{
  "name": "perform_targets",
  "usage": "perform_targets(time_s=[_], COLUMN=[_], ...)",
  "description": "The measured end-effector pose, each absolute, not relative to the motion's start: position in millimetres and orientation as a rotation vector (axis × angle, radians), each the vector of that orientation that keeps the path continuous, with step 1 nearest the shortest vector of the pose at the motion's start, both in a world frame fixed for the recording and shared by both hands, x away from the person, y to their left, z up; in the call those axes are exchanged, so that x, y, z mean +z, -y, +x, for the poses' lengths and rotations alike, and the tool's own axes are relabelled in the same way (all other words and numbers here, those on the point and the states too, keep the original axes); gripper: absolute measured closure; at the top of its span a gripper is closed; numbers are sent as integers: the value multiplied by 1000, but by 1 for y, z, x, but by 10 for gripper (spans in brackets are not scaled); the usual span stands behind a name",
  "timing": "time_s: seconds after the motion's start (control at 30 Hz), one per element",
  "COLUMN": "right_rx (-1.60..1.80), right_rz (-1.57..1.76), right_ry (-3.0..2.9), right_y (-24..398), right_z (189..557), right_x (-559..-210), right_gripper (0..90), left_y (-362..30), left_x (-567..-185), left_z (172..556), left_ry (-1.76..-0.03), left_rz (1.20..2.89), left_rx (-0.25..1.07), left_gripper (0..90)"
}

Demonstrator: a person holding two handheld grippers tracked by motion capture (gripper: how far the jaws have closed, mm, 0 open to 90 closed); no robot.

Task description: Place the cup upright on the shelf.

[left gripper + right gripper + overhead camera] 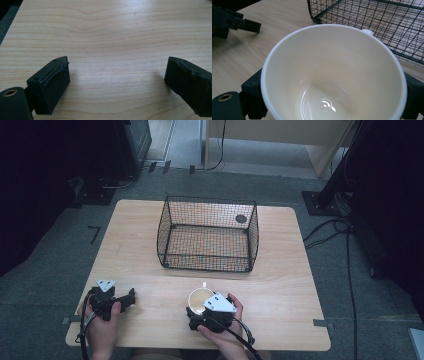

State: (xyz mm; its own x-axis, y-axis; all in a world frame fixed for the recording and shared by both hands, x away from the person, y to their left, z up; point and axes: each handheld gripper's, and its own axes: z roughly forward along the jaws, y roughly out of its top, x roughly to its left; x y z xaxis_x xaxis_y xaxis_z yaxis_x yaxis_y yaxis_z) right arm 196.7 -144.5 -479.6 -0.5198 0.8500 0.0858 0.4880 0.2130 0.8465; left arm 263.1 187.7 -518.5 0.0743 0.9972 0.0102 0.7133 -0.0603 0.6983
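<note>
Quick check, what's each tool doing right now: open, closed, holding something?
Left tool: open, jaws wide apart over bare wooden table, holding nothing.
Right tool: closed on the white ceramic cup, one jaw either side.

white cup point(332, 75), upright; empty; cream inside

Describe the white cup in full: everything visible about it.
The cup is glossy white outside and cream inside, ceramic by its look, with a smooth round rim and a small handle stub at its far edge. It is empty, with highlights on its bottom. It stands mouth up between the jaws of the right gripper, which flank its sides. It is near the front edge of the wooden table, just in front of the black wire basket and apart from it.
</note>
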Motion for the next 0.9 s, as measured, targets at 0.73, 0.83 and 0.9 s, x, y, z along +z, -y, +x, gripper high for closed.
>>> perform_targets(time_s=[0.73, 0.83, 0.9], right_rx=[1257, 1266, 1275], right_rz=[1210, 1184, 1184], right_ry=[-2045, -2043, -2037], right_y=[161, 162, 163], right_z=[204, 206, 207], right_x=[-454, -450, -448], right_gripper=[92, 93, 93], left_y=[-188, -188, -188], left_x=[-519, -519, -519], left_z=[263, 263, 263], left_ry=[-1692, -1692, -1692], left_rz=[1830, 1830, 1830], left_rx=[699, 699, 699], left_gripper=[64, 64, 64])
